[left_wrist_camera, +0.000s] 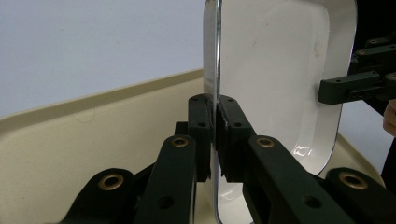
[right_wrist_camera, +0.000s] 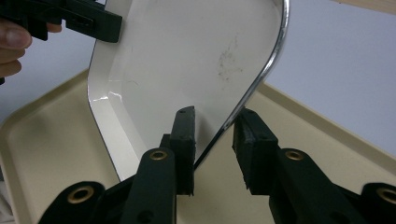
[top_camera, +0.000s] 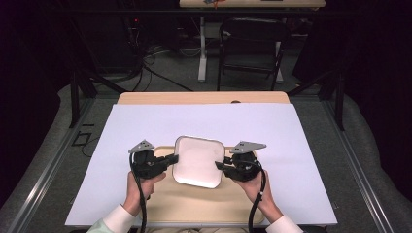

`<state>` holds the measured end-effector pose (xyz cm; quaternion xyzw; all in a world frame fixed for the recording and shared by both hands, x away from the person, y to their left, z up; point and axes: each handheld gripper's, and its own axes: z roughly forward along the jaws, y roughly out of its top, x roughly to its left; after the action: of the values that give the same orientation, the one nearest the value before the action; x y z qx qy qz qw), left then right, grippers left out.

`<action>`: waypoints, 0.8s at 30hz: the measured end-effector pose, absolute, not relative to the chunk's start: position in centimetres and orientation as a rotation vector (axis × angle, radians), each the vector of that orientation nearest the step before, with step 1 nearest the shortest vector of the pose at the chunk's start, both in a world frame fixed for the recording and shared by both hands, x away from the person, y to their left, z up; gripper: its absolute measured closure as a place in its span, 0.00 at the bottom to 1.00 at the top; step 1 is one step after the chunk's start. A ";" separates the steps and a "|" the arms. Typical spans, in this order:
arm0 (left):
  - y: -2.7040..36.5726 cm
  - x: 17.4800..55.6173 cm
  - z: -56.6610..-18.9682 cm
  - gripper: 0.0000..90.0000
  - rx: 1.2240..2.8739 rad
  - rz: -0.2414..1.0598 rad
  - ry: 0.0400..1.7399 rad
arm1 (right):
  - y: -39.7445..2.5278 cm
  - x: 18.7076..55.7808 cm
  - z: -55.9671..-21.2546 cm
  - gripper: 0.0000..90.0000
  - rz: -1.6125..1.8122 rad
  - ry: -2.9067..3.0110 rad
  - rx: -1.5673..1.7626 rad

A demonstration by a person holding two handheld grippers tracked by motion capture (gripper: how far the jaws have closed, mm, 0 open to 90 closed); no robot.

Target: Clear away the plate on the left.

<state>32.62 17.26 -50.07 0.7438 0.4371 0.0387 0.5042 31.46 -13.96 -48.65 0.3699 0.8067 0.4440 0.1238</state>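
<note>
A white square plate (top_camera: 199, 161) with a metal rim is held tilted above a beige tray (top_camera: 194, 206). My left gripper (top_camera: 175, 159) is shut on the plate's left rim; in the left gripper view its jaws (left_wrist_camera: 217, 135) pinch the rim of the plate (left_wrist_camera: 280, 70) over the tray (left_wrist_camera: 70, 140). My right gripper (top_camera: 218, 166) is at the plate's right rim. In the right gripper view its jaws (right_wrist_camera: 215, 140) stand apart with the plate (right_wrist_camera: 187, 60) edge between them, over the tray (right_wrist_camera: 46, 154). The other gripper shows far off in each gripper view (left_wrist_camera: 359, 86) (right_wrist_camera: 93, 21).
A white sheet (top_camera: 145, 126) covers most of the wooden table, with the tray at its near edge. Beyond the table stand a dark chair (top_camera: 250, 48) and a white desk leg (top_camera: 202, 48), with cables on the floor.
</note>
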 end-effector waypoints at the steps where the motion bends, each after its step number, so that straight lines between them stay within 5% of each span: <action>1: 17.2 32.6 -50.1 0.95 1.795 0.087 1.053 | -14.1 31.4 -48.6 0.78 1.292 2.353 1.082; 24: 16.6 32.1 -51.2 0.94 1.800 -0.024 1.091 | -14.9 31.2 -48.4 0.81 1.237 2.415 1.137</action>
<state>32.09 16.64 -51.20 0.7427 0.4502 -0.0100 0.4956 31.15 -14.87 -48.41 0.3846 0.8168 0.4184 0.0994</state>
